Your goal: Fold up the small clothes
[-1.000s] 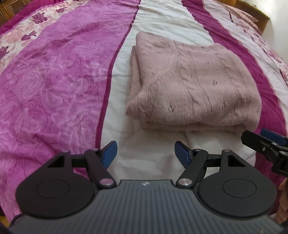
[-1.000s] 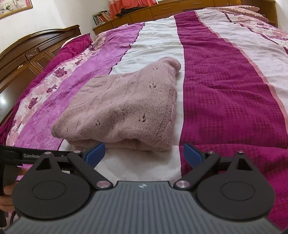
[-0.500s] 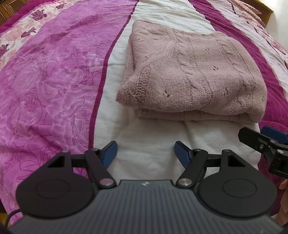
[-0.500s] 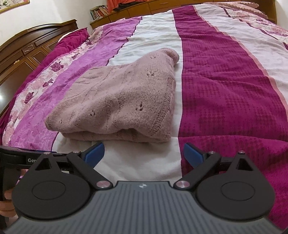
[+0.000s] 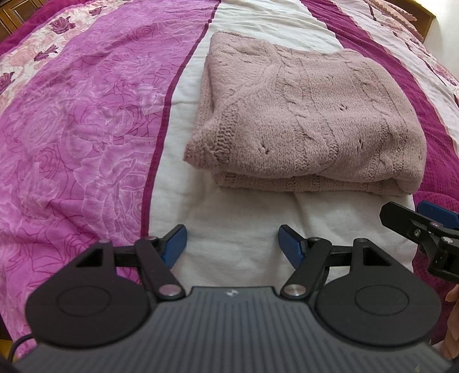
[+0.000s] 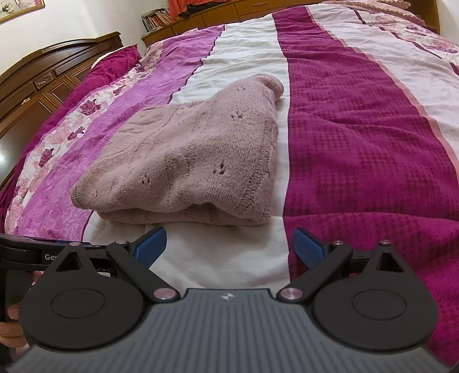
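Folded pink knitted garment (image 5: 312, 126) lying flat on the white stripe of the bedspread (image 5: 86, 120), layers stacked, folded edge facing the cameras, one corner reaching toward the far end of the bed; right side just touching the dark magenta stripe, left side close to the thin purple line bordering the rose-patterned pink band.

Left gripper (image 5: 232, 244) poised above bare white cloth just short of the garment's near edge; blue pads (image 5: 289, 244) spread wide, nothing between them, clear of the knit.

Right gripper (image 6: 228, 246) likewise short of the garment's near edge, over the seam between white and magenta stripes; blue pads (image 6: 150, 245) spread wide, empty, not touching the fabric; seen also at the right border of the left wrist view as a black finger with a blue tip, near the garment's right front corner but apart from it.

Part of a hand (image 6: 13, 321) visible at the lower left of the right wrist view, beside the other tool's black handle.

Dark carved wooden headboard (image 6: 51, 77) at the left of the bed; low wooden shelf with books (image 6: 156, 20) beyond the far end.
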`<state>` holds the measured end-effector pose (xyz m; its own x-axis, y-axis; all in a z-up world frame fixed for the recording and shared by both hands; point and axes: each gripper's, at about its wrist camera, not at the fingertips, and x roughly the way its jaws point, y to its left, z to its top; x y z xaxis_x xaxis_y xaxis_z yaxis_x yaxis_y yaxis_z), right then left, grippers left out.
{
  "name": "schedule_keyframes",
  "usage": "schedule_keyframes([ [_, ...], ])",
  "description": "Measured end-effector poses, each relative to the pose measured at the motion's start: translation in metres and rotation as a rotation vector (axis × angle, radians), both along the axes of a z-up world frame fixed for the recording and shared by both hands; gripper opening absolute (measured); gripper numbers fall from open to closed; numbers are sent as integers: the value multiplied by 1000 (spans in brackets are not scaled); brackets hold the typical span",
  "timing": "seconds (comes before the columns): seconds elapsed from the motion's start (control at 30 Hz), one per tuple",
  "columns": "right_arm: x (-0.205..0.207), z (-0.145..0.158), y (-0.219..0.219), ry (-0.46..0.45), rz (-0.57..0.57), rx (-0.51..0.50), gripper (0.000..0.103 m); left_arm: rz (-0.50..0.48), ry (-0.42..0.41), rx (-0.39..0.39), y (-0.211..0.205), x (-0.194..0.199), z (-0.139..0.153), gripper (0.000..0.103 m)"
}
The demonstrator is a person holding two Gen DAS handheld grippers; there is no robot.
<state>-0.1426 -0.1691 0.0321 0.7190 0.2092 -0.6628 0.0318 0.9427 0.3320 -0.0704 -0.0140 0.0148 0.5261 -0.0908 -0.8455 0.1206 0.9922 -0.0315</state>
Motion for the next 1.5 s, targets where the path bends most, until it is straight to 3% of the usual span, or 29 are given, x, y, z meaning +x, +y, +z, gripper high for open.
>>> schedule_keyframes([
  [1.5,0,-3,-3,3,-6,16,98,-1,4,3,0,-2,-1,72],
])
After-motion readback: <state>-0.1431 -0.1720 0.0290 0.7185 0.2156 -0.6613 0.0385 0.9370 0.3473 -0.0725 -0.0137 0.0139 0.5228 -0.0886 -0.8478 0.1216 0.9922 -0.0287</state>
